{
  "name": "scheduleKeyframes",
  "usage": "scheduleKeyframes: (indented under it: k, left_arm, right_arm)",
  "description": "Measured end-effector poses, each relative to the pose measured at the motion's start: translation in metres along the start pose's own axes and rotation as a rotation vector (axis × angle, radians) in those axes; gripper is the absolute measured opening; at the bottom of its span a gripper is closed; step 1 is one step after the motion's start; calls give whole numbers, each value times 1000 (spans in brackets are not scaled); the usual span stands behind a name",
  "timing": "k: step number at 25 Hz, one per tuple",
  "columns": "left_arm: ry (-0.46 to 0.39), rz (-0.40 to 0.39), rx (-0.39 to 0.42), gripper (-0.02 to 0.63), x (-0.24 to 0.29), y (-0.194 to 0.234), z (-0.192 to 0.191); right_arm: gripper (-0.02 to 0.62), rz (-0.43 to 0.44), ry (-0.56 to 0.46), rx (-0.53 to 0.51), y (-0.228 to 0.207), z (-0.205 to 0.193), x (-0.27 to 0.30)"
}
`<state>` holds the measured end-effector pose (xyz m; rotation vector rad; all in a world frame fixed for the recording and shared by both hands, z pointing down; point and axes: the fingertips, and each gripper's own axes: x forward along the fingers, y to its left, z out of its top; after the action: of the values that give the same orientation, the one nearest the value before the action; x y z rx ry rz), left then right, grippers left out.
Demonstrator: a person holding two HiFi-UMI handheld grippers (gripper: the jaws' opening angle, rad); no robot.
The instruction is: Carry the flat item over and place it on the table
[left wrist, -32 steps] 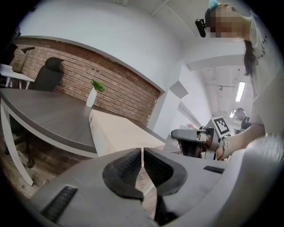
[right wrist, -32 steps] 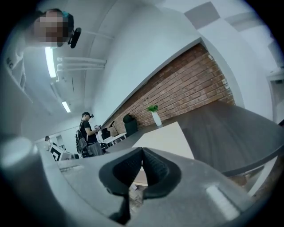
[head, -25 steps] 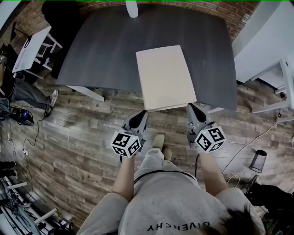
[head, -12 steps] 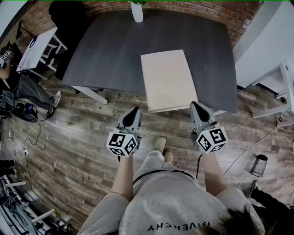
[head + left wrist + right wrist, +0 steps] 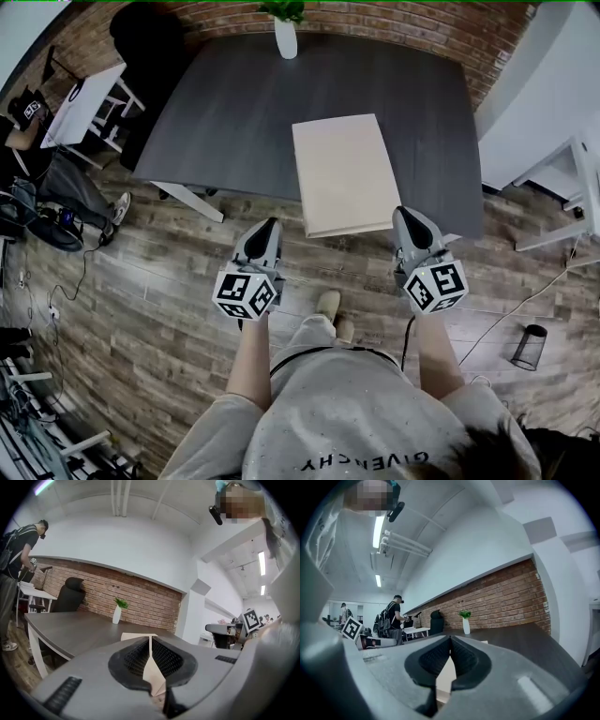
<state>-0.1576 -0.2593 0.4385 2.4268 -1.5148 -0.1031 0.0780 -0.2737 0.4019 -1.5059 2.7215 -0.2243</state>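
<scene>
The left hand-held gripper (image 5: 269,227) and right hand-held gripper (image 5: 410,216) were clenched empty, both just short of the flat board (image 5: 342,173). It lay on the tabletop (image 5: 225,112), near edge apparently overhanging; 1 nudge could tip it off.

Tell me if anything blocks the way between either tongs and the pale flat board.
Nothing visible does. The pale flat rectangular board lies on the dark grey table, its near end overhanging. The left tongs and right tongs sit just short of it, open air between. The white vase stands at the far edge.
</scene>
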Motion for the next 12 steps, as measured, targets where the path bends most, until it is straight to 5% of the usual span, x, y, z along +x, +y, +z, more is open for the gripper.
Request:
scheduleKeyframes:
  k: [12]
  left_arm:
    - [-55, 16, 30, 14, 7, 3, 32]
  right_arm:
    - [-3, 0, -50, -52, -3, 26, 3]
